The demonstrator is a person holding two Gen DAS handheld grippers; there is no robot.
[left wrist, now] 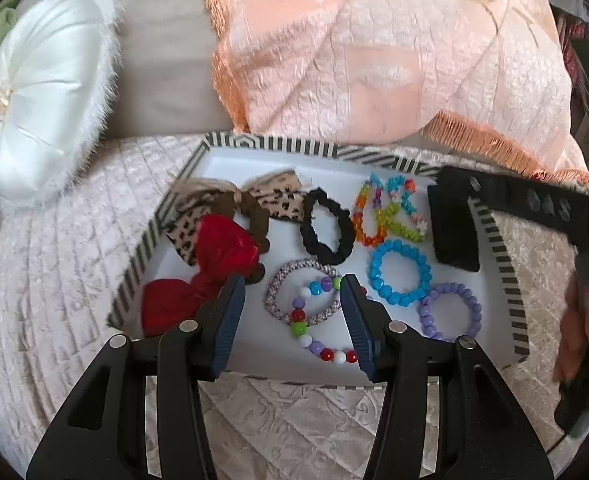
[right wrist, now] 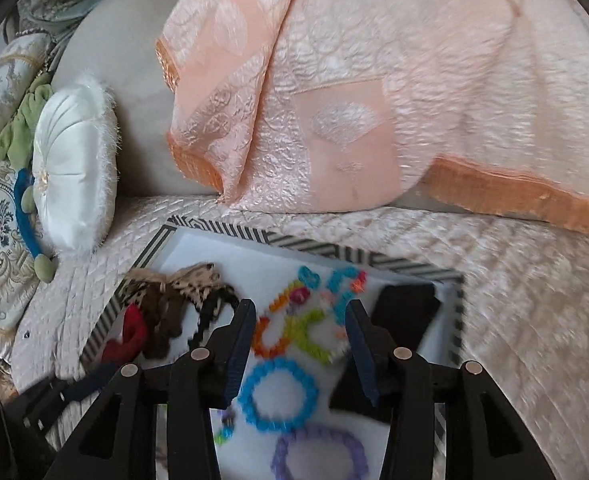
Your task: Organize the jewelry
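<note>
A tray with a black-and-white striped rim point(left wrist: 278, 145) point(right wrist: 230, 233) lies on the quilted cover. On its white floor are a leopard-print bow point(left wrist: 270, 194), a red bow point(left wrist: 222, 256), a black scrunchie point(left wrist: 328, 226), rainbow bead bracelets point(left wrist: 390, 210) point(right wrist: 294, 328), a blue bead bracelet point(left wrist: 399, 272) point(right wrist: 280, 396), a purple one point(left wrist: 450, 311) point(right wrist: 318, 454), a braided hair tie point(left wrist: 286, 292) and a mixed-colour bead string point(left wrist: 314, 320). My left gripper point(left wrist: 292, 284) is open above the bead string, holding nothing. My right gripper point(right wrist: 302, 308) is open above the rainbow bracelets, also holding nothing.
A white satin cushion point(left wrist: 42, 96) point(right wrist: 74, 168) stands left of the tray. A peach blanket point(left wrist: 374, 48) point(right wrist: 354, 100) is heaped behind it. A black flat block point(right wrist: 406, 310) lies at the tray's right side. A hand point(left wrist: 582, 320) holds the right gripper's black frame point(left wrist: 534, 200) over the tray's right corner.
</note>
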